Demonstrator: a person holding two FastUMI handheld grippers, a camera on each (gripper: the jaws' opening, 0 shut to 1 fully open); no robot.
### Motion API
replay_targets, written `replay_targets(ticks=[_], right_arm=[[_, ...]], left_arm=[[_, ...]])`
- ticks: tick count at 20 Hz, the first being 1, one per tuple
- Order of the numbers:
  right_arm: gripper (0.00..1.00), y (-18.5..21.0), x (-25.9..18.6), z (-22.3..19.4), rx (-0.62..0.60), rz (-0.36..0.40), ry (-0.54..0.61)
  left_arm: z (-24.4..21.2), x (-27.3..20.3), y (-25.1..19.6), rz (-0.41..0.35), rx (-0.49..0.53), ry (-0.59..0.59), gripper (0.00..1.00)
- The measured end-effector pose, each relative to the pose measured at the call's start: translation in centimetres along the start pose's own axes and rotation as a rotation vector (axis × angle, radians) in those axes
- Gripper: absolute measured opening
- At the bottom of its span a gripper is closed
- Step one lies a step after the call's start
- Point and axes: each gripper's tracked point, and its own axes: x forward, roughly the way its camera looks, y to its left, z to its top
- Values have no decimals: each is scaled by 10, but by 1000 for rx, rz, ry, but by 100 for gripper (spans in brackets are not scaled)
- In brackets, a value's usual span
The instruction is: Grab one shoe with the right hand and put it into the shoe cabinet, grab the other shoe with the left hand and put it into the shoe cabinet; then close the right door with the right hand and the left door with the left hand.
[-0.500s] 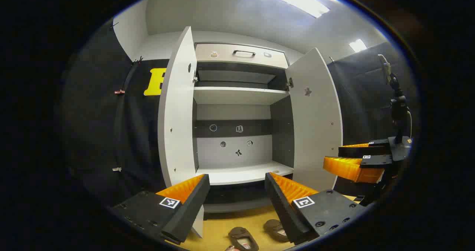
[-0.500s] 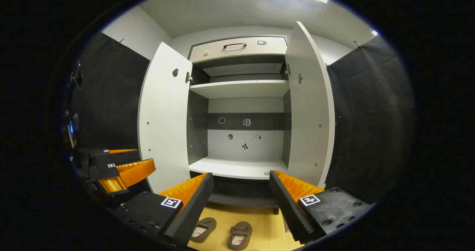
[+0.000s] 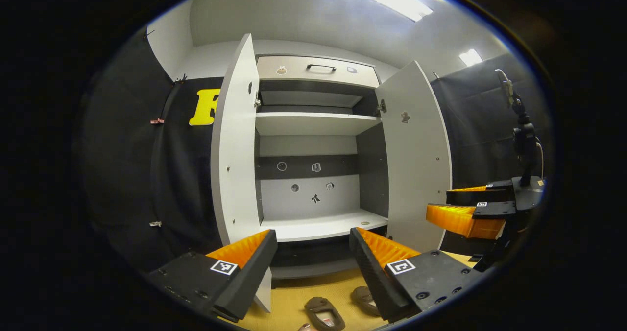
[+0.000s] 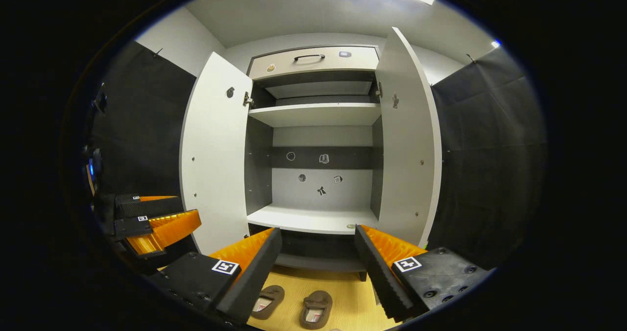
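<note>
Two brown shoes lie side by side on the yellow floor in front of the open white shoe cabinet (image 3: 321, 229). In the left gripper view they are one shoe (image 3: 324, 313) and the other (image 3: 366, 299); in the right gripper view, the left shoe (image 4: 267, 301) and the right shoe (image 4: 317, 309). My left gripper (image 3: 312, 253) hovers open above them with nothing between its fingers, and it also appears at the left as the left gripper (image 4: 153, 221). My right gripper (image 4: 317, 252) is open and empty too, and it appears off to the side as the right gripper (image 3: 465, 208). The left door (image 3: 235, 150) and right door (image 3: 416, 159) stand wide open.
The cabinet has a lower shelf (image 4: 308, 219), an upper shelf (image 4: 316, 114) and a top drawer with a handle (image 4: 309, 57). A small round object (image 3: 365, 223) lies on the lower shelf. Black cloth walls flank the cabinet on both sides.
Both views have shifted very slightly, so the cabinet sits a touch higher in each. Shoes and doors have not moved, and both grippers stay open.
</note>
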Motion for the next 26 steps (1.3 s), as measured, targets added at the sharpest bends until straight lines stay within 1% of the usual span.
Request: replay_targets(ticks=[7, 10, 12, 15, 20, 23, 26], right_arm=[[98, 2, 4, 0, -4, -7, -1], [98, 7, 10, -8, -6, -5, 10], [98, 13, 17, -20, -11, -1, 27], [98, 24, 23, -58, -6, 15, 99], [99, 37, 31, -136, 59, 37, 243], [99, 38, 33, -186, 91, 31, 329], [99, 31, 35, -238, 114, 2, 419]], left_arm=[[1, 2, 4, -3, -6, -11, 95], [-3, 5, 3, -20, -26, -12, 95], [-6, 7, 5, -22, -26, -11, 95], [-14, 11, 9, -18, -32, -6, 95], [-31, 25, 24, 9, -25, 6, 95], [-36, 38, 27, 14, -24, -12, 95], [-47, 53, 23, 5, -9, -8, 95]])
